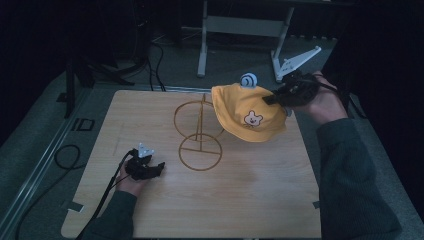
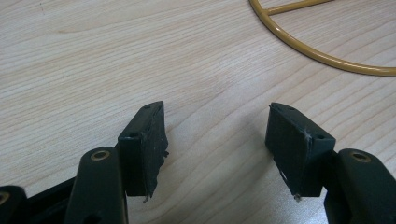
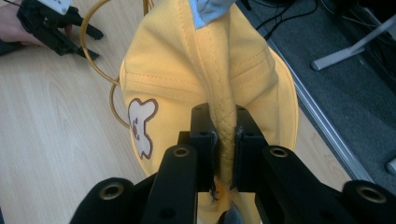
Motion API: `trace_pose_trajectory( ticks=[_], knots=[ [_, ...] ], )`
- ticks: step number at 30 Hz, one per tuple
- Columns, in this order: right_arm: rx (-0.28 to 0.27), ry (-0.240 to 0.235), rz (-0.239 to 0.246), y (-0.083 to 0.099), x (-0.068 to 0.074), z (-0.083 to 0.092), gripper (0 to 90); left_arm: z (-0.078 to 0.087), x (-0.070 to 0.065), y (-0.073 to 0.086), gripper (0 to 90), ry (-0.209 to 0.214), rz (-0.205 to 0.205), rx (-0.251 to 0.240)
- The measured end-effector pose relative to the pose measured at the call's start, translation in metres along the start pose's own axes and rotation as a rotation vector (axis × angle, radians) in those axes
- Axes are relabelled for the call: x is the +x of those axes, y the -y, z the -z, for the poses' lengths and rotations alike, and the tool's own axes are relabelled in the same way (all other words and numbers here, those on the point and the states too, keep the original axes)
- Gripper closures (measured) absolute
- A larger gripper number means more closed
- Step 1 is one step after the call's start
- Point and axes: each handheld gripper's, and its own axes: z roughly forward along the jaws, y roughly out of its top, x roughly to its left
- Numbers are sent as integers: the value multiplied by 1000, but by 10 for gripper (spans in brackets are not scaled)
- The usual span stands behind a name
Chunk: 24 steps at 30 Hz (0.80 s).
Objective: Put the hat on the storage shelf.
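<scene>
the yellow cap [image 1: 248, 114] is hanging in the air over the far right part of the wooden table [image 1: 250, 200], a bear face patch showing on its front. the right gripper [image 1: 274, 97] is pinching a stitched fold of the cap [image 3: 224, 93] tight between its jaws. just beside the cap, the gold wire stand [image 1: 199, 131] is sitting on the table, its upper ring partly hidden behind the cap's edge. nearer the person, the left gripper [image 1: 160, 166] is resting low on the table with its jaws spread wide and holding nothing, the stand's base ring [image 2: 322, 56] lying close ahead of it.
</scene>
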Motion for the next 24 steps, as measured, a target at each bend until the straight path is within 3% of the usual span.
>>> trace_pose_trajectory(
  ticks=[9, 24],
  knots=[
    [-46, -18, -2, -8, -3, 1, 819, 0, 0, 0, 386, 0, 1, 0],
    [-73, -35, 26, -25, 1, -2, 820, 0, 0, 0, 386, 0, 2, 1]
  ],
)
